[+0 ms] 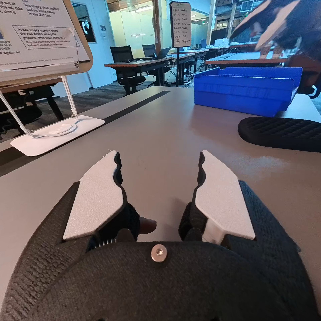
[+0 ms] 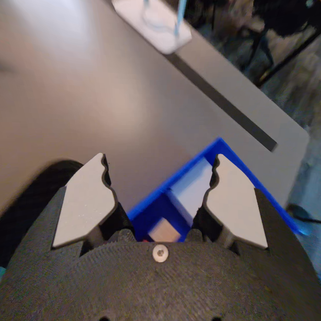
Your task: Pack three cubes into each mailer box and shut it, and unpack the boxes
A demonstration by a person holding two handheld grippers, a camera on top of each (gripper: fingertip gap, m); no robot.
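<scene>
Hovering R gripper (image 2: 160, 160) wide, empty, over blue bin (image 2: 231, 154) at bench's far right corner | L gripper (image 1: 159, 153) wide, empty, low over bare mid bench | pale box-like shapes in bin, blurred, cubes/mailers unclear | tip: drop straight down, clear divider, centre jaws before closing

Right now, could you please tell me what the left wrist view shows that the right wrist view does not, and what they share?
Only the left wrist view shows the instruction sheet on its holder, a whiteboard on a pole, and office desks with chairs behind.

Only the right wrist view looks down into the blue bin, showing its divider and pale, blurred items I cannot identify.

Both show the grey table, the blue bin, the holder's white base, a black textured pad, and an open, empty hand-held gripper: left, right.
</scene>
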